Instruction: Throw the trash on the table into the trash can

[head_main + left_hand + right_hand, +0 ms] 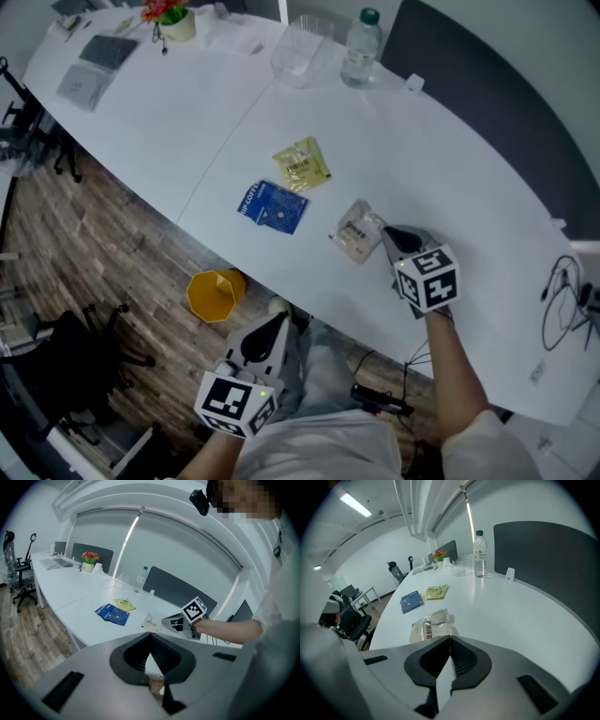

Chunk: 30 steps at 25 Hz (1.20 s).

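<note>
Pinching the near edge of 1 pale packet (356, 232), the right gripper (385, 233) is closed on it; the thin, light, slick film is judged best held there. The left gripper (277, 322) is shut and empty.

An office — a long, curved white desk (450, 187) stretches away ahead of the right fingers (464, 660), backed by dark divider panels (543, 559). Far beyond those fingers, at the desk's other end, sit a laptop (60, 562) and potted flowers (90, 556). Left of the left fingers (159, 656), black swivel chairs (18, 581) stand on a wood-look floor (28, 639) — strip lights (355, 504) run overhead.
</note>
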{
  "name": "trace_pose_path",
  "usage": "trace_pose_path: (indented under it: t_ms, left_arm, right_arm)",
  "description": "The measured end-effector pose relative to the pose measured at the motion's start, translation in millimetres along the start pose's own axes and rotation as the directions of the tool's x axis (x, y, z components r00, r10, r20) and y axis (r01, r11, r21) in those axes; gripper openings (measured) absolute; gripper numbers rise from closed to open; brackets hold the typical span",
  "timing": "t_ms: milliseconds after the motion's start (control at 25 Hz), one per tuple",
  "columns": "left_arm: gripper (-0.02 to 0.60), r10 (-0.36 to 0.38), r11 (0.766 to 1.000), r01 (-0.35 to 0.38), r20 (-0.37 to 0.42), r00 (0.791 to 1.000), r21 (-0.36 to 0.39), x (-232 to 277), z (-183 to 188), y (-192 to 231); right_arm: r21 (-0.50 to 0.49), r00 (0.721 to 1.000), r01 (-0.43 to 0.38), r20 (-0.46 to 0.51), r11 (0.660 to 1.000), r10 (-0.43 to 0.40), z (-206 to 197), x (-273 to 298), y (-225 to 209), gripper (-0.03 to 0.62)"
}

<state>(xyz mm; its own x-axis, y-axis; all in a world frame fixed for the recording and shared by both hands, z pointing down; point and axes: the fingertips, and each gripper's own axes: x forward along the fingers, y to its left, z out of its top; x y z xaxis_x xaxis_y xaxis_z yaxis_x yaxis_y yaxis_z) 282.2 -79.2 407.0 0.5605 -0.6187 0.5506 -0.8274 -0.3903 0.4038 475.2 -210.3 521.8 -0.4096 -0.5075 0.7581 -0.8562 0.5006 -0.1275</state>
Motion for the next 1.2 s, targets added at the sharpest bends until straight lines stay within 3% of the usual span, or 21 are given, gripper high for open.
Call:
trace_pose_path:
  t_ms: [320, 560, 720, 1000, 1200]
  left_arm:
    - [0.0, 0.012, 1.0, -0.011, 0.042, 0.999, -0.017, -10.2, 5.8, 0.3]
    - [0.0, 0.035, 0.999, -0.034, 0.071, 0.997, -0.016, -28.4, 11.7, 2.8]
    - [0.0, 0.092, 0.996, -0.089, 0.111, 0.99, -0.031, -45.2, 22.4, 13.5]
    - [0.001, 0.22, 0.974, -0.203, 0.21, 0.953, -0.1, -91.0, 25.1, 46.7]
    - [0.0, 0.337, 0.939, -0.306, 0.236, 0.911, -0.159, -140.1, 10.9, 79.9]
  right_arm:
    - [0.133, 0.994, -0.076, 0.082, 0.988, 0.065, 6.5, -23.4, 7.7, 0.032]
    - [0.148, 0.988, -0.111, 0.128, 0.983, 0.092, 19.9, -53.5, 26.1, 0.032]
    - [0.152, 0.977, -0.168, 0.159, 0.974, 0.144, 34.0, -62.4, 46.1, 0.032]
    - [0.093, 0.94, -0.318, 0.16, 0.943, 0.301, 59.5, -54.4, 115.5, 0.032]
    - [-0.004, 0.902, -0.421, 0.104, 0.907, 0.419, 75.3, -25.2, 187.0, 0.032]
